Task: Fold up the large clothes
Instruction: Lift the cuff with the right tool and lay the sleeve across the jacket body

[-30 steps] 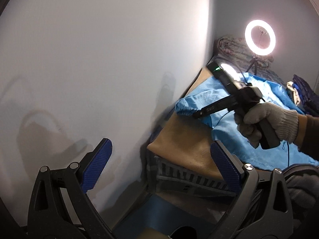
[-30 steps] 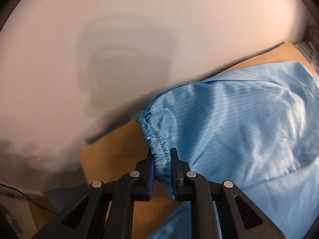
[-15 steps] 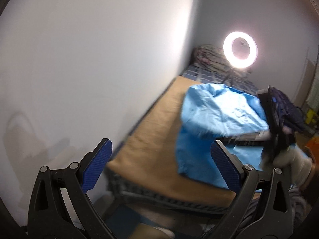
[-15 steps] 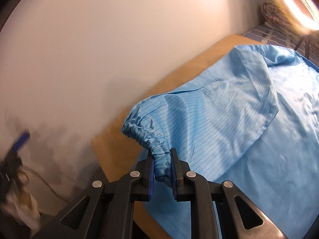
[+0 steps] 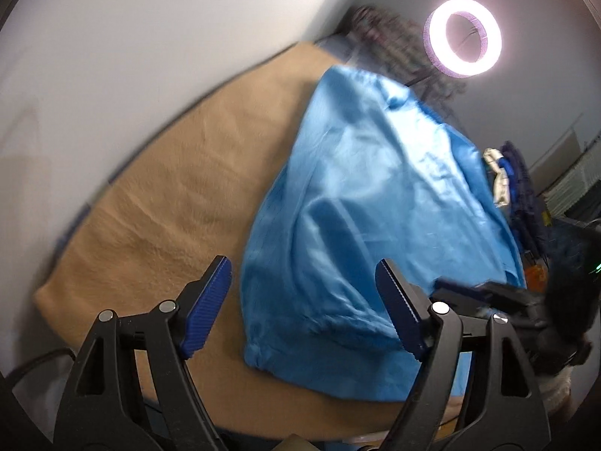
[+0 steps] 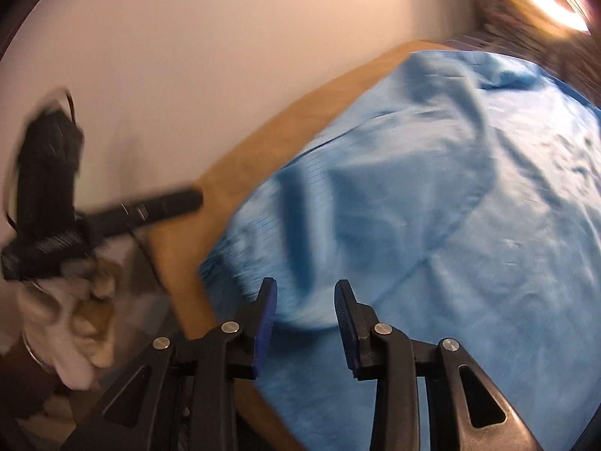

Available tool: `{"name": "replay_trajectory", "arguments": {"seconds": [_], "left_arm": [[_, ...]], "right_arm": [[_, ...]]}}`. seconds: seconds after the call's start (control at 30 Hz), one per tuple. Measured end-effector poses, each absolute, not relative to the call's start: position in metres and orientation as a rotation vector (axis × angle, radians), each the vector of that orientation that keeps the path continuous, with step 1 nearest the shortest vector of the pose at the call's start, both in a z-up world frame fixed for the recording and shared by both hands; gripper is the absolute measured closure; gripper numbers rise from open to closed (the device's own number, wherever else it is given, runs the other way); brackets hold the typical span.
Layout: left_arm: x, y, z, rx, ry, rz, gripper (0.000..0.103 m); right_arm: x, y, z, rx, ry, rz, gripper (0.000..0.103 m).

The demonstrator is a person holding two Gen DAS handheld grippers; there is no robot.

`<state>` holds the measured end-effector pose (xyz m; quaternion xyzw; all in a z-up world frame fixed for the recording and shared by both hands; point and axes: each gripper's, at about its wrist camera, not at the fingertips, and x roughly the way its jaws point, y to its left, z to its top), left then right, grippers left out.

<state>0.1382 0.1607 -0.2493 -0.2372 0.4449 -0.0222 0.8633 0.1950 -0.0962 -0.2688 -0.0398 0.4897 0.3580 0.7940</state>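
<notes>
While the blue garment [image 5: 375,203] lies spread over the tan blanket [image 5: 157,203] beside the white wall [image 5: 112,37], no cloth is pinched by either tool. The right gripper [image 6: 305,314] has just been opening: its jaws are parted above the gathered cuff [image 6: 225,259], which is seen between them but untouched. The left gripper [image 5: 302,302] has just been narrowing yet is held wide, with the garment's near edge framed in its gap. A ring light [image 5: 462,37] glows behind.

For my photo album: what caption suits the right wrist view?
Open fingers above a blue garment spread on a tan blanket.
</notes>
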Motion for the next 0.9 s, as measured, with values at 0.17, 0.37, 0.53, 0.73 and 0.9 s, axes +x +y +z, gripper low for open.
{"name": "replay_trajectory", "arguments": {"seconds": [0.17,0.37,0.53,0.73,0.9], "left_arm": [[0.147,0.163,-0.274,-0.618,0.992,-0.084,0.04],[0.158,0.156,-0.275,-0.613,0.995,-0.094,0.097],[0.15,0.166,-0.237,-0.57,0.894,-0.081,0.1],[0.145,0.167,-0.169,-0.475,0.764,-0.095,0.101],[0.14,0.129,-0.135,-0.248,0.715,-0.138,0.102]], "right_arm": [[0.233,-0.111,-0.274,-0.001,1.046,0.701,0.081],[0.248,-0.105,-0.295,-0.004,1.091,0.665,0.081],[0.259,-0.104,-0.311,0.09,1.134,0.663,0.081],[0.264,-0.075,-0.311,0.176,1.147,0.755,0.08],[0.266,-0.065,-0.305,0.207,1.171,0.82,0.074]]}}
